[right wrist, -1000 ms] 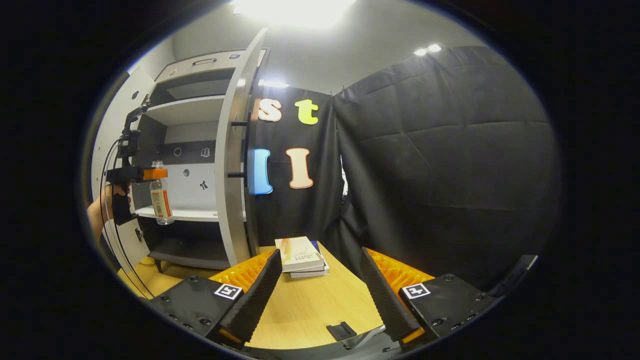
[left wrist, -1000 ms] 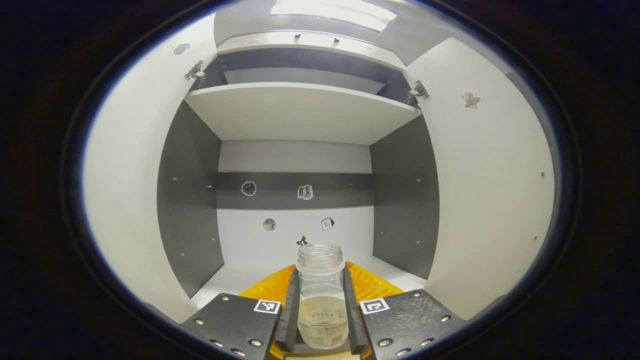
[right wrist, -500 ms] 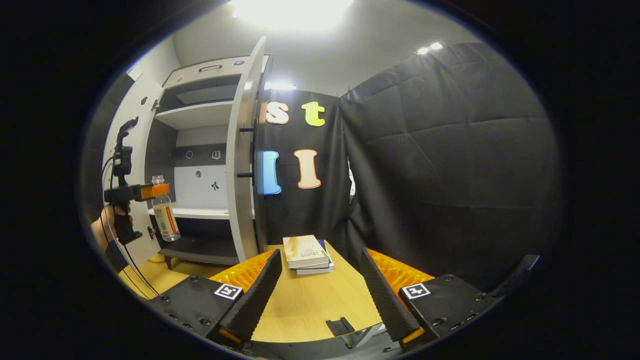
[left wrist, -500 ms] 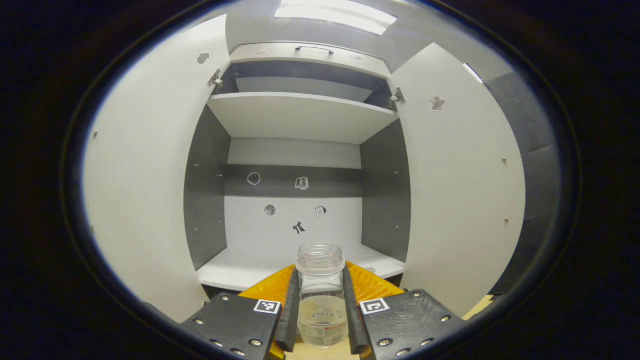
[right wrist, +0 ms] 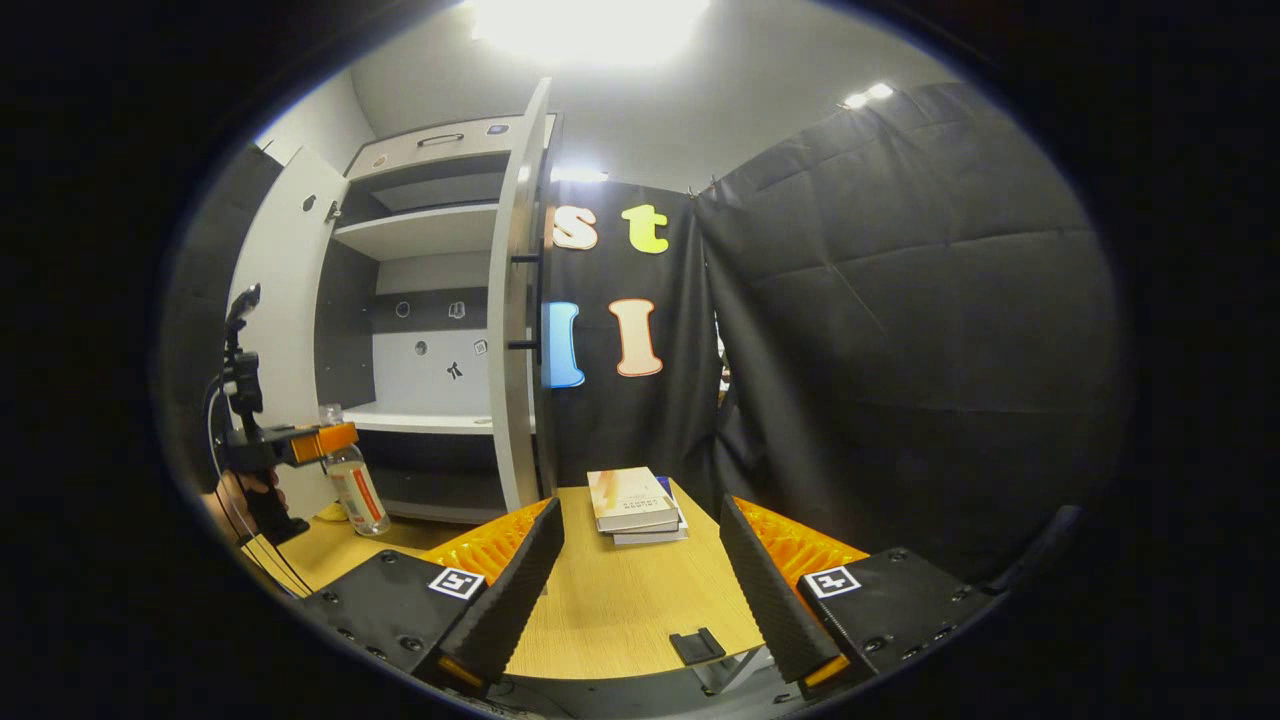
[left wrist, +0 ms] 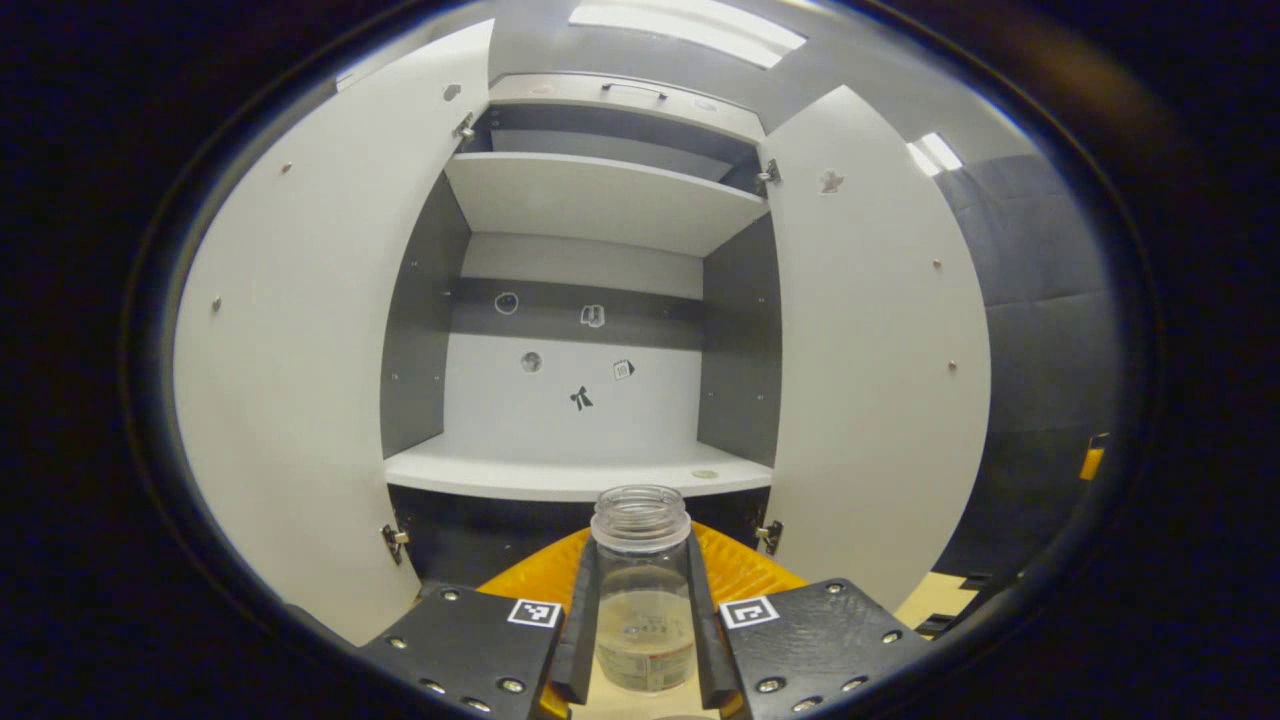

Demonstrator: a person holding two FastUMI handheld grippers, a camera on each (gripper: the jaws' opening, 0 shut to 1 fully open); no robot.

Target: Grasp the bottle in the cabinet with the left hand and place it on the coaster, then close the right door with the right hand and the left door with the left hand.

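The bottle (left wrist: pixel 642 590) is clamped between the left gripper (left wrist: pixel 642 640) fingers and has been drawn clear of the cabinet (left wrist: pixel 580 470) shelf since a second ago, now lowered toward the bench (right wrist: pixel 620 610). The right gripper (right wrist: pixel 640 590) fingers are spread, empty. Setting down on the coaster is judged next.

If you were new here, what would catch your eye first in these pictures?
First, the clear bottle clamped between the left tool's fingers, held out in front of the cabinet with both doors wide open. Next, the stacked books on the wooden table, beyond the open right tool.
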